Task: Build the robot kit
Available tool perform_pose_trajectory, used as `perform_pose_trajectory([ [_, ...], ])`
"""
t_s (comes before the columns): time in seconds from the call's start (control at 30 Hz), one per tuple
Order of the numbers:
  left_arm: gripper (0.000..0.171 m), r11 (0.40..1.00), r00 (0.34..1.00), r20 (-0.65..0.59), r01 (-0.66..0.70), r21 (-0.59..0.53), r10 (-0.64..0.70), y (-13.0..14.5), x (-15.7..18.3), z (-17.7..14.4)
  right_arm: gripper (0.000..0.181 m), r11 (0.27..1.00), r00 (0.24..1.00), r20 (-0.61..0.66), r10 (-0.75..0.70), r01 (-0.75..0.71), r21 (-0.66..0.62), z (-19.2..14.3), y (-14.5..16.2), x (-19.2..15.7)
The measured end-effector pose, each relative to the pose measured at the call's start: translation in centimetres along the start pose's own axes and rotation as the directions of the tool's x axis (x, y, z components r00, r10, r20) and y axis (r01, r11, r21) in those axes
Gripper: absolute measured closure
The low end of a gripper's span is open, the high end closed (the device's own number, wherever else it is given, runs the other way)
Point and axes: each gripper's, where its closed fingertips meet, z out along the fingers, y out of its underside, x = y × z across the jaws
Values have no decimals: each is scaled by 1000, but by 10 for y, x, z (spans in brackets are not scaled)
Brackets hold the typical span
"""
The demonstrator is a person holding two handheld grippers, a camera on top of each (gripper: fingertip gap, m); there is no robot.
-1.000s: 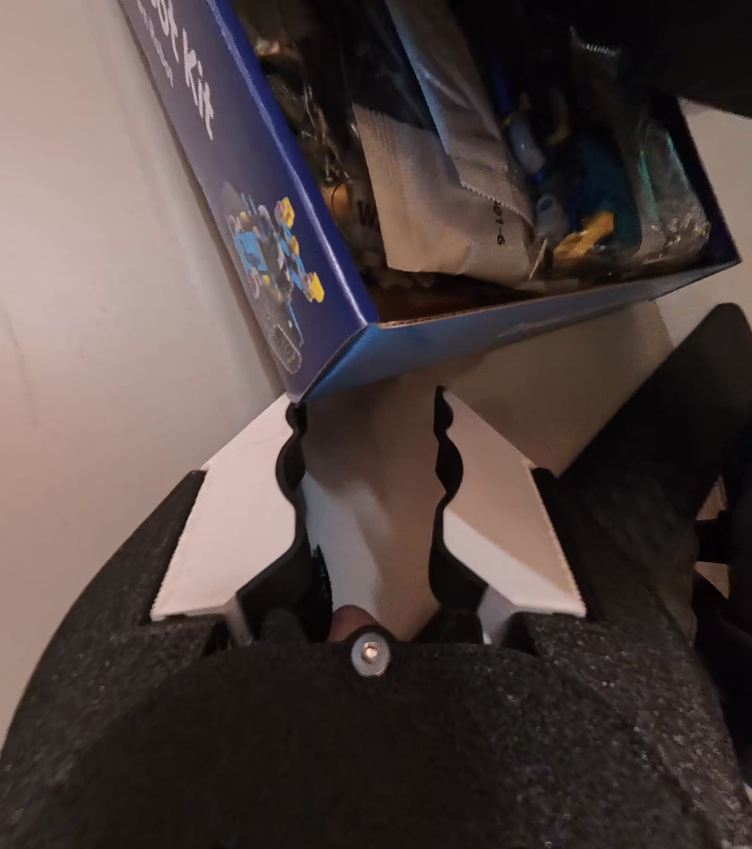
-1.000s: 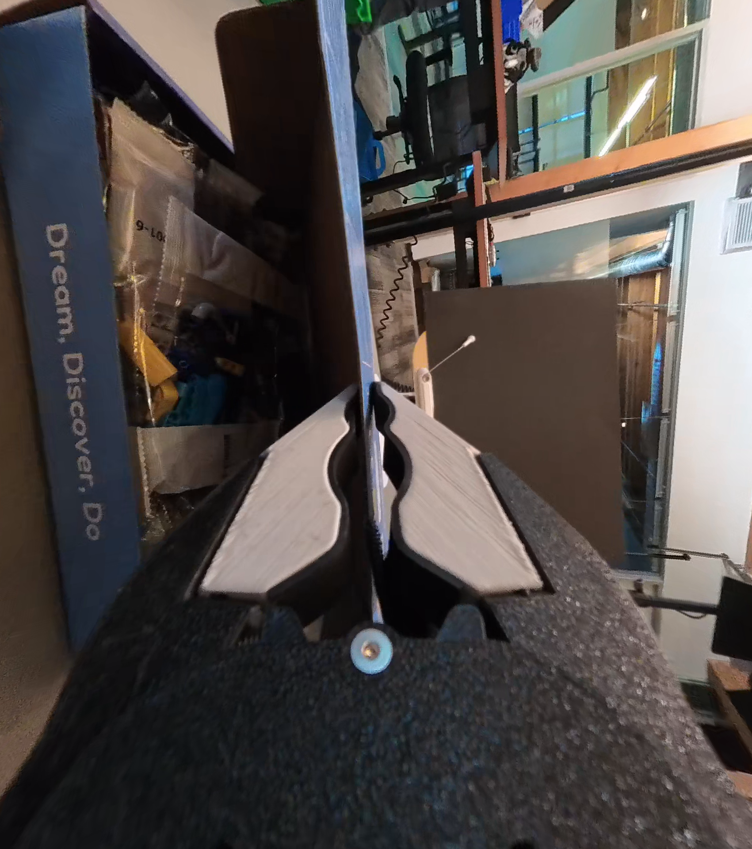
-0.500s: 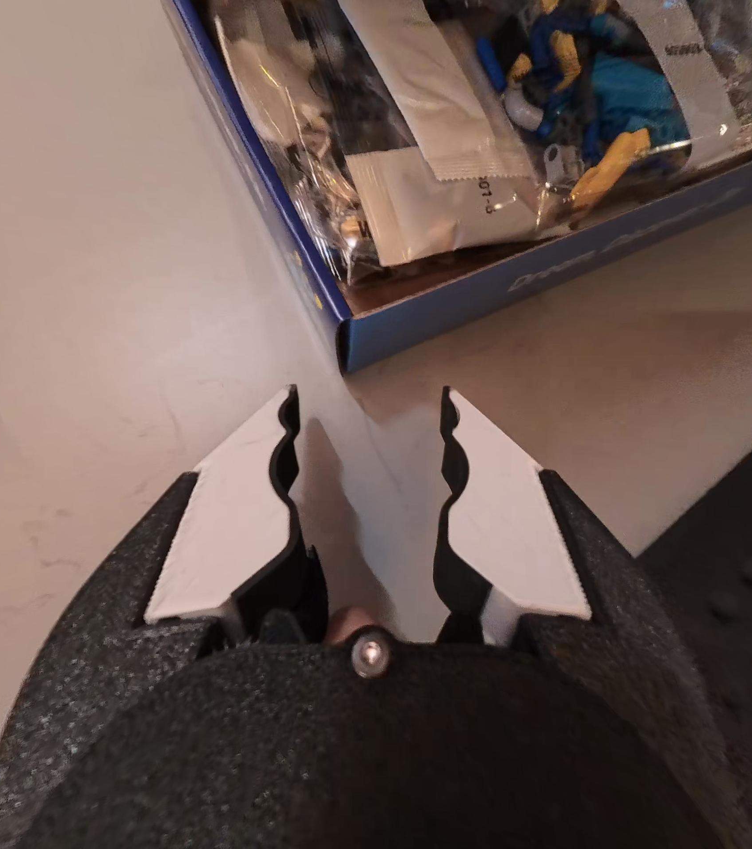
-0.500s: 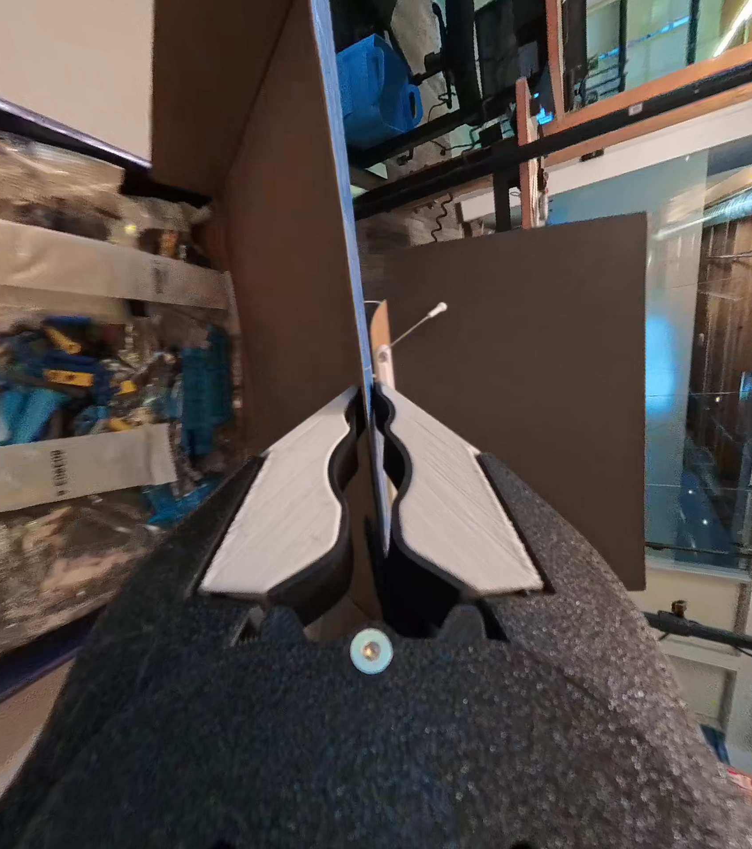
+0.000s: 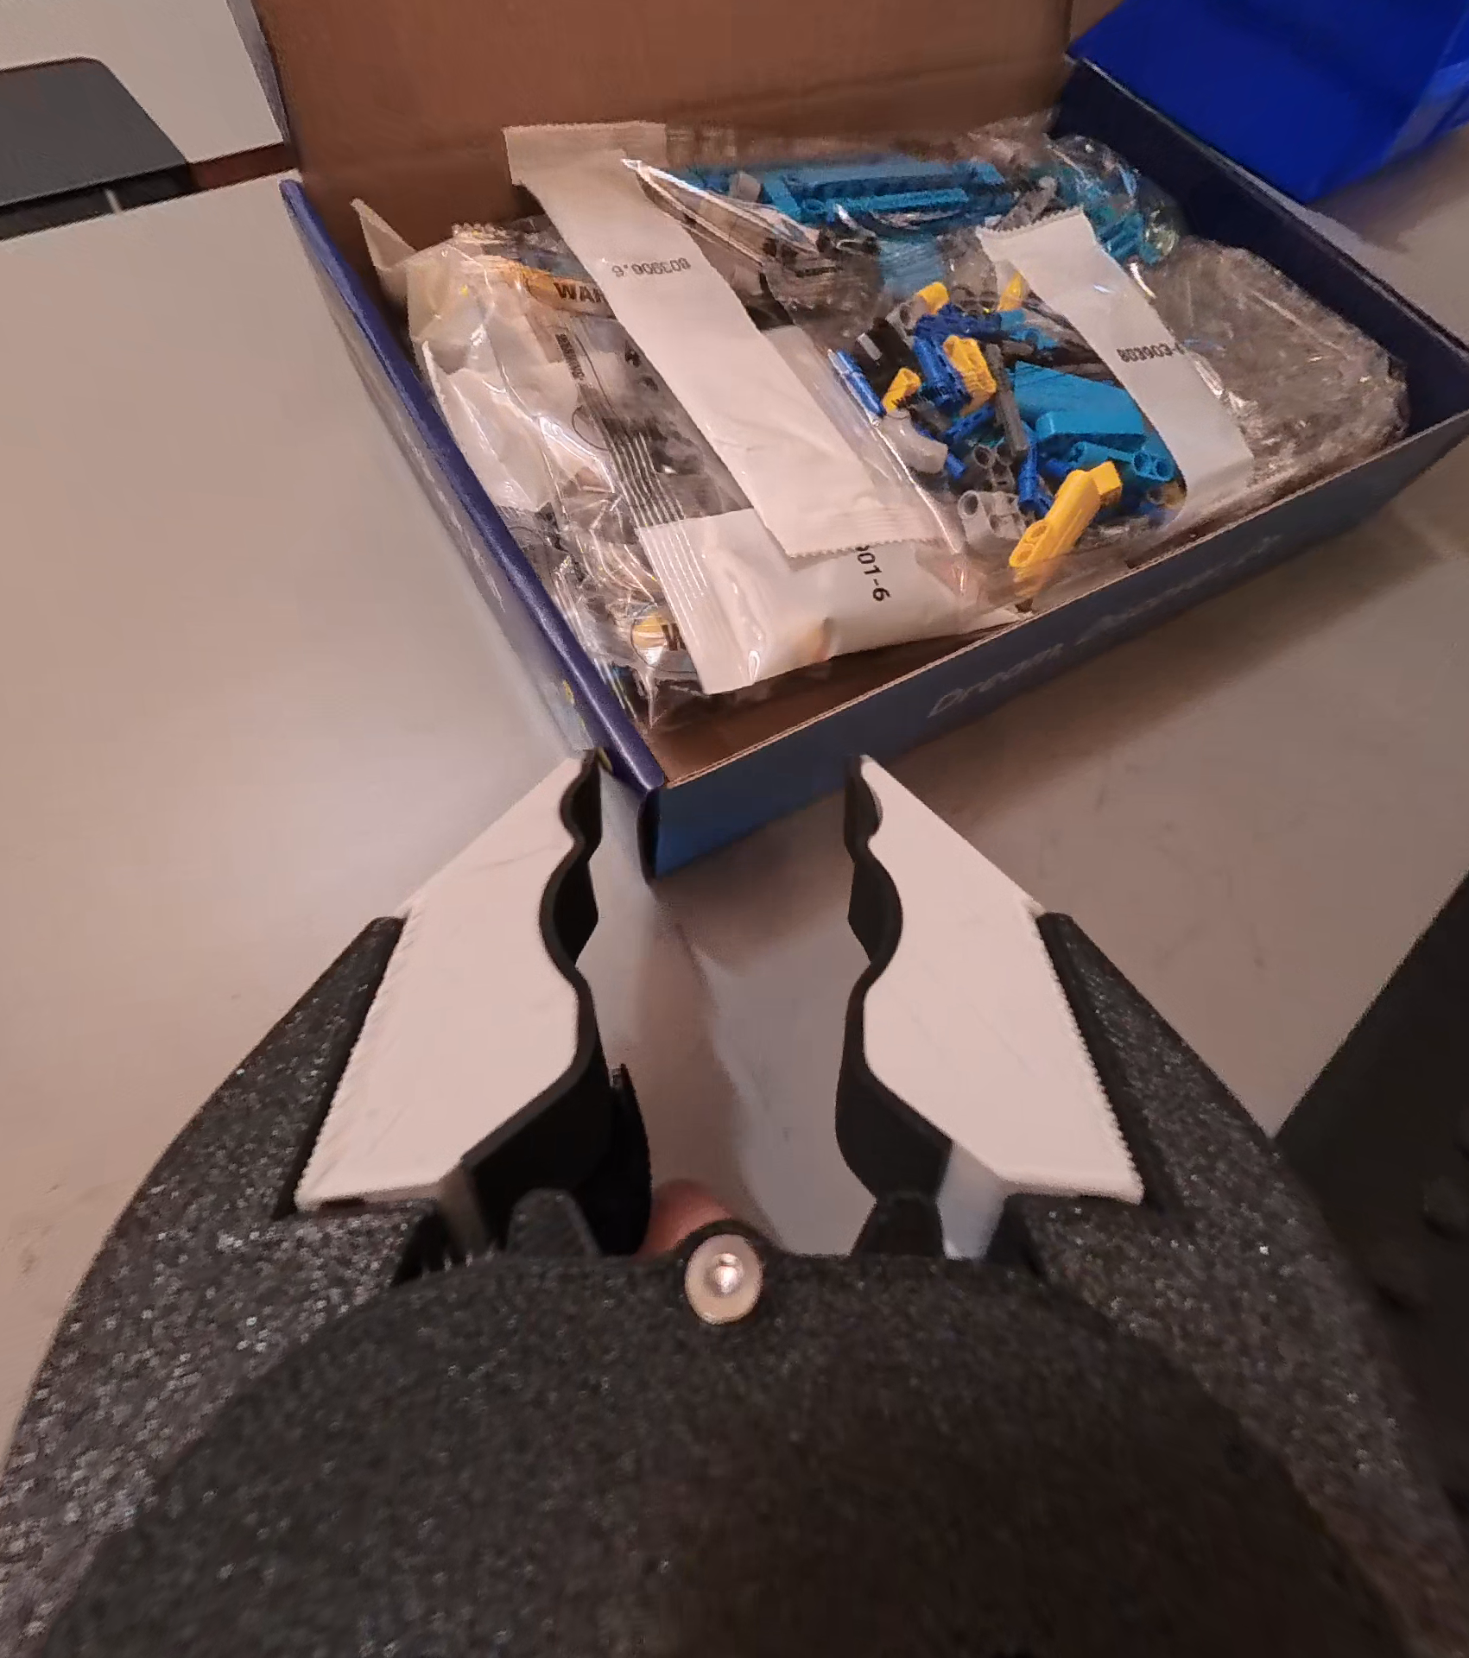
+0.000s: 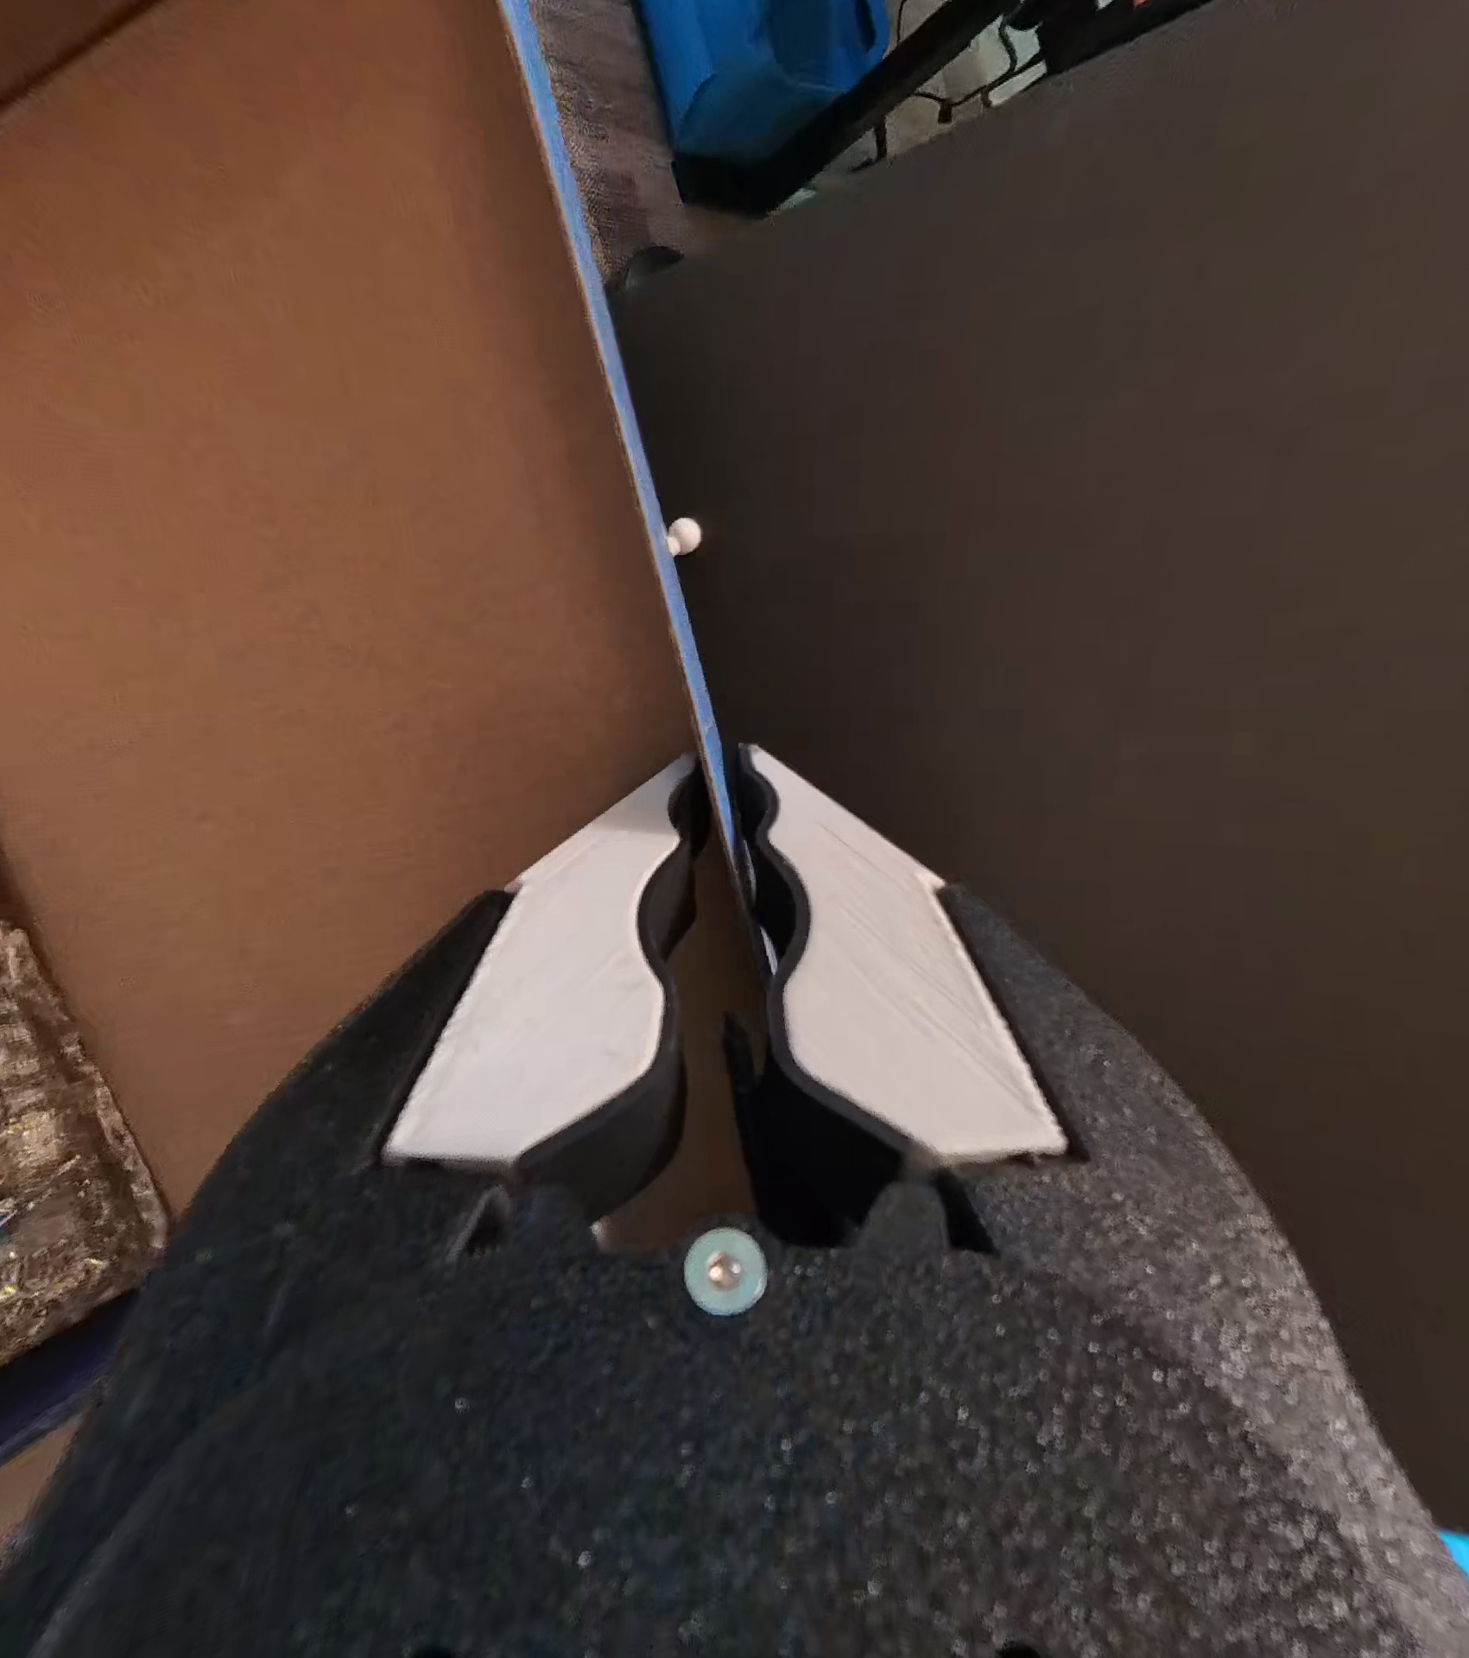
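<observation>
Left of the blue box (image 5: 1027,709), it's bare pale table (image 5: 129,628), with a flat black slab (image 5: 22,152) lying well off beyond the box's far left corner.

Now the left gripper (image 5: 721,781): jaws wide apart, nothing between them, hovering low over the table just short of the box's near left corner. It is angled down and forward, so its camera looks straight into the box. One fingertip (image 5: 584,789) lines up with that corner; whether it touches the cardboard, I can't tell.

Inside the box there are clear packets, heaped to the rim. At the box's left, a white-banded bag (image 5: 712,359); towards its middle, a bag of blue and yellow parts (image 5: 1027,431); at its right end, bubble wrap (image 5: 1305,359). The box sits flat on the table, and its lid (image 5: 623,72) stands up at the far side, brown inside facing us.

Past the box's far right corner is a blue bin (image 5: 1341,81), and nearer, off its right side, a dark studded mat (image 5: 1430,1121).

Over to the right gripper (image 6: 720,763): pinched tight on the lid's free edge, the thin board running up between the pads. It is pitched steeply upward, with the lid's brown face to its left and a dark panel (image 6: 1161,628) behind the box to its right.
</observation>
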Motion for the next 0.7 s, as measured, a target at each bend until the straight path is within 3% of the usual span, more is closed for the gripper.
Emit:
perform_pose_trajectory([
  [0.13, 116, 1000, 999, 25, -30, -6, 30, 3, -1, 2, 161, 993, 997, -59, 49, -42, 112, -47, -13, -12],
  [0.17, 117, 1000, 1000, 19, -16, -3, 16, 3, -1, 2, 146, 989, 997, -48, 62, -55, 138, -60, -14, -19],
  [0.2, 117, 1000, 1000, 10, -1, 0, 1, 2, 0, 2, 142, 986, 996, -37, 76, -70, 151, -71, -12, -24],
  [0.43, 117, 1000, 1000, 17, 18, -15, -18, 0, -3, 6, 135, 936, 977, 48, 205, -211, 284, -141, 2, -48],
  [0.47, 118, 1000, 1000, 24, 16, -16, -16, 1, -4, 6, 128, 919, 969, 56, 242, -247, 308, -156, 7, -53],
  [0.6, 119, 1000, 999, 40, 5, -25, -4, 2, -7, 7, 126, 806, 881, 56, 471, -455, 380, -210, 63, -84],
  [0.7, 118, 1000, 1000, 16, 19, -23, -18, 1, -5, 8, 128, 626, 711, 174, 682, -690, 364, -227, 121, -129],
])
